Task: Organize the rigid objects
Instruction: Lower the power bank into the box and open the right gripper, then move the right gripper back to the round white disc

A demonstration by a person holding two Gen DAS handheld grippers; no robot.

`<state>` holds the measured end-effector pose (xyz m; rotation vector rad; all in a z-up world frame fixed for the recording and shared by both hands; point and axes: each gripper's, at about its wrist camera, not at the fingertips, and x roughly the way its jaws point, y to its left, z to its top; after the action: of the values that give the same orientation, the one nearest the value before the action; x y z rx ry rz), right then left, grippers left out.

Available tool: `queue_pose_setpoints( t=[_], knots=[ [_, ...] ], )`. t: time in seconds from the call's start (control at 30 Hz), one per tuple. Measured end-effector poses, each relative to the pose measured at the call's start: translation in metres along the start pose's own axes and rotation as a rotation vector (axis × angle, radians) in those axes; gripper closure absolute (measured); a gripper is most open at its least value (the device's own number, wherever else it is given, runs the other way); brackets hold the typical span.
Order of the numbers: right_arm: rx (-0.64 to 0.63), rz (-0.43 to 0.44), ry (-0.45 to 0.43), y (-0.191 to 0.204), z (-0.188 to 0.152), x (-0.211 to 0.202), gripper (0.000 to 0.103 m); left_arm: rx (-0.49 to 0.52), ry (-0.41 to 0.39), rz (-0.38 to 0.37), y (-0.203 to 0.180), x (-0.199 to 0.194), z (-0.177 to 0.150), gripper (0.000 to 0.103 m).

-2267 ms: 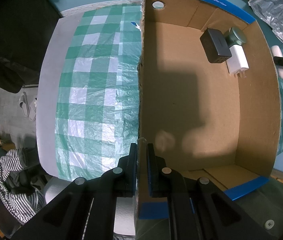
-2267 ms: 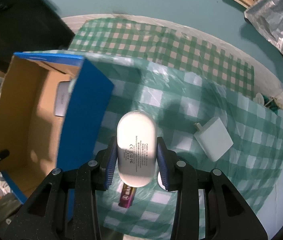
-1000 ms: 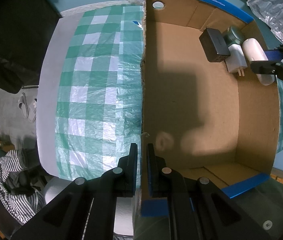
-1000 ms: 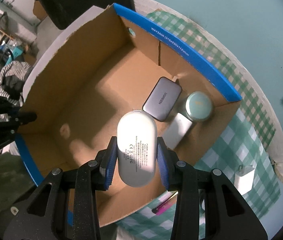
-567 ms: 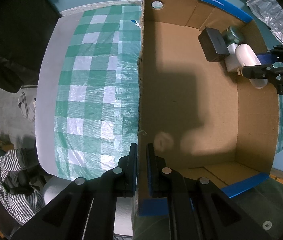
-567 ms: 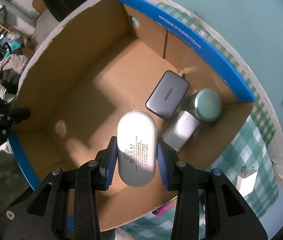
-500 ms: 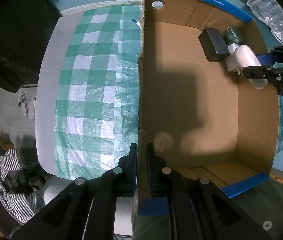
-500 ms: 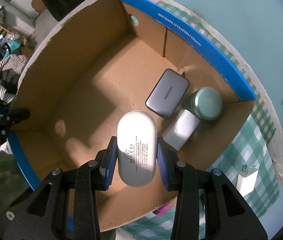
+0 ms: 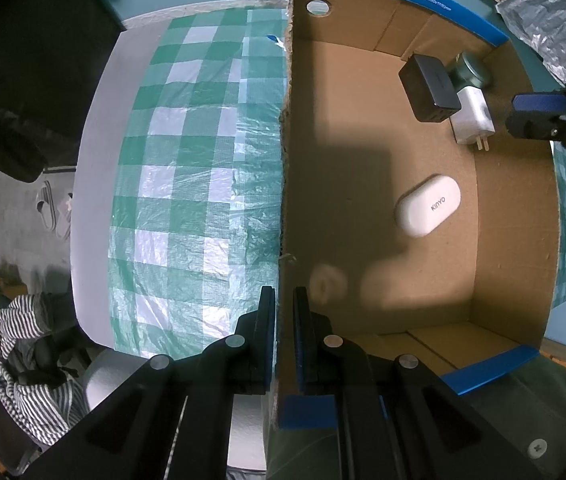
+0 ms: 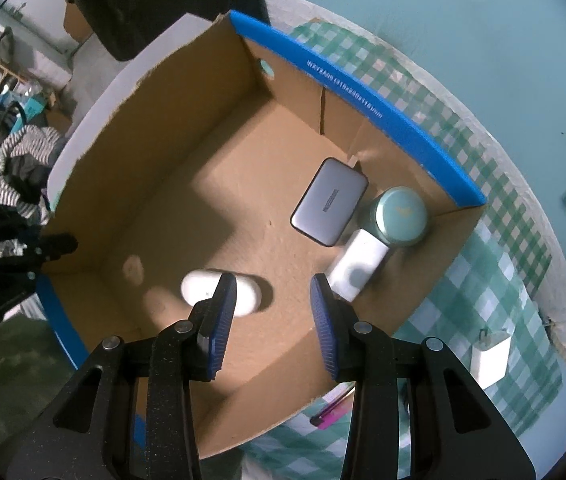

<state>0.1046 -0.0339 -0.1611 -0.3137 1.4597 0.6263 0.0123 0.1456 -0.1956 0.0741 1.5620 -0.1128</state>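
A cardboard box (image 9: 363,160) with blue edges (image 10: 363,96) stands on a green checked tablecloth. My left gripper (image 9: 284,300) is shut on the box's near wall. My right gripper (image 10: 274,292) is open and empty above the box; it also shows in the left wrist view (image 9: 539,114). A white oval power bank (image 9: 427,205) lies loose on the box floor (image 10: 207,286). In the far corner sit a dark grey charger (image 10: 329,207), a white plug adapter (image 10: 357,268) and a teal round tin (image 10: 399,216).
Outside the box on the cloth lie a white plug adapter (image 10: 490,360) and a pink-and-black thin object (image 10: 329,410). A striped garment (image 9: 23,352) hangs below the table's left edge. Silver foil wrap (image 9: 555,24) lies far right.
My right gripper carried the white power bank over the box, opened and let it go. It now lies on the box floor. The left gripper has kept its hold on the wall.
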Motion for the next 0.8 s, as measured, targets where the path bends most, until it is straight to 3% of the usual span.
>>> queue_pose_setpoints(
  t=[0.8],
  knots=[
    [0.19,-0.007,-0.09,-0.04,-0.037,-0.055,0.061,0.004,0.004,0.003,-0.002,0.001,0.0,0.095]
  ],
)
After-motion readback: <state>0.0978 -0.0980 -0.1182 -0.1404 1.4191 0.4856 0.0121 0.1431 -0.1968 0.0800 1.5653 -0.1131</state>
